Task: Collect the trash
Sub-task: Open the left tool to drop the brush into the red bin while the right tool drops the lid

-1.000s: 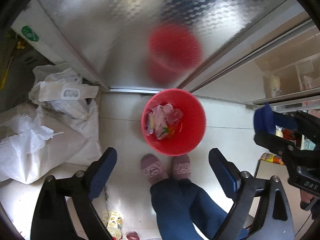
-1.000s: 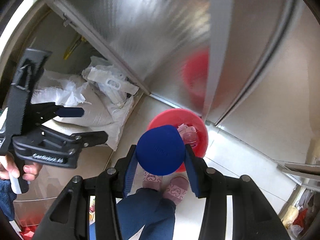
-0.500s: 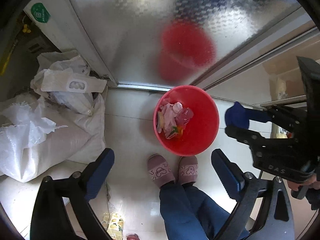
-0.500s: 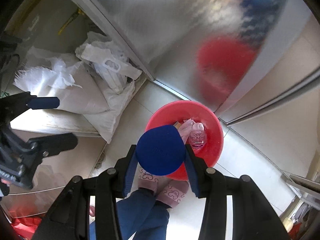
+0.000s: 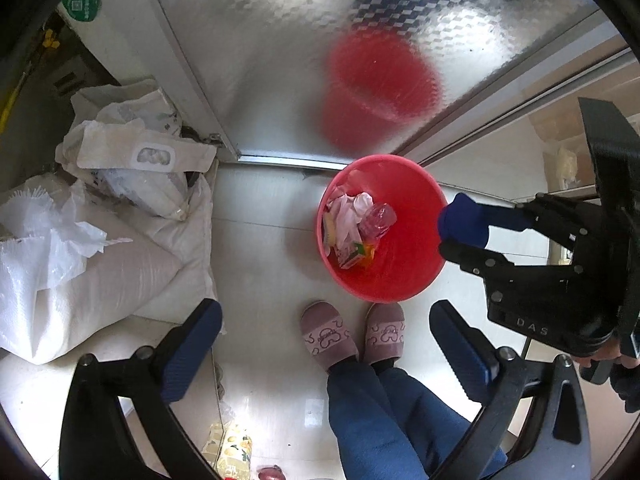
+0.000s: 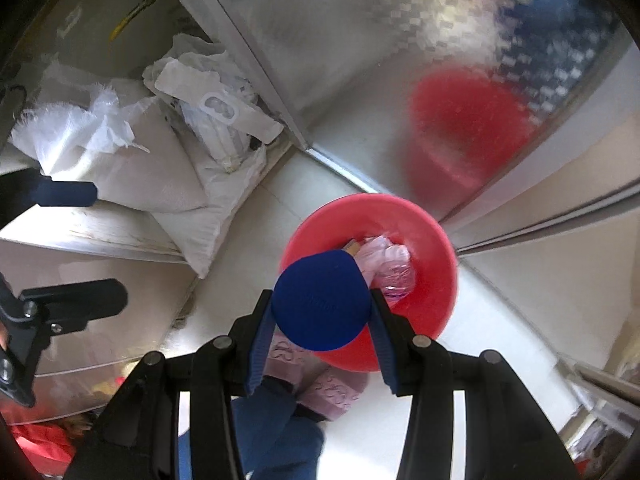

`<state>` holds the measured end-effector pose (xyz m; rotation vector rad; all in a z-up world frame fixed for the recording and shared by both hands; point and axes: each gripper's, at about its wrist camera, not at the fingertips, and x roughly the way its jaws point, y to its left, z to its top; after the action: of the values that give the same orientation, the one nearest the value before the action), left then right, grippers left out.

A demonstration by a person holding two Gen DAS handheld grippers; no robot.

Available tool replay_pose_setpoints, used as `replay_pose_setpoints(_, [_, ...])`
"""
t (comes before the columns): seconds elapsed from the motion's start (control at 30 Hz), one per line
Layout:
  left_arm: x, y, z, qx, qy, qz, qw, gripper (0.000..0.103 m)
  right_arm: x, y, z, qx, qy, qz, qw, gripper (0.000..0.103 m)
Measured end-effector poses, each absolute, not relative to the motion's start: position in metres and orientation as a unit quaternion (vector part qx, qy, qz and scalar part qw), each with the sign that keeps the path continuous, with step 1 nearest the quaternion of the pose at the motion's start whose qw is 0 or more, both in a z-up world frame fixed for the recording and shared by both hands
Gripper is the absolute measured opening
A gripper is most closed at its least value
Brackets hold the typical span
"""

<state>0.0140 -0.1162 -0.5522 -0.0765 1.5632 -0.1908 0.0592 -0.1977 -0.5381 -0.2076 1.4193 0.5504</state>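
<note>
Basically right gripper has its jaws clamped on a blue cap over the bin, ready to drop; left gripper jaws just opened, empty.

A home, down at floor level by a doorway.
Pale glossy floor tiles are shining beside a patterned frosted-glass sliding door; white woven sacks are slumping in the corner, and a person is standing in pink house slippers.

A pale tiled floor meets a patterned frosted-glass door in a metal frame; white sacks slump beside it.
</note>
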Motion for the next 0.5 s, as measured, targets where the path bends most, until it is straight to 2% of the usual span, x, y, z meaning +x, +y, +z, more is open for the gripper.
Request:
replay_pose_setpoints(0.1, [0.012,-0.114,-0.551,-0.034,0.704,-0.083,0.704,0.103,0.059,-0.199,-0.538,-0.093,0.649,0.243,0.715,0.065])
replay_pose_setpoints(0.2, [0.011,-0.112,-0.546,-0.032,0.702,-0.083,0.706,0.103,0.058,-0.202,-0.534,-0.094,0.651,0.236,0.715,0.07])
replay_pose_setpoints(0.5, [0.016,-0.118,-0.508,-0.031,0.687,-0.094,0.72,0.103,0.055,-0.217,-0.489,-0.073,0.647,0.218,0.727,0.075])
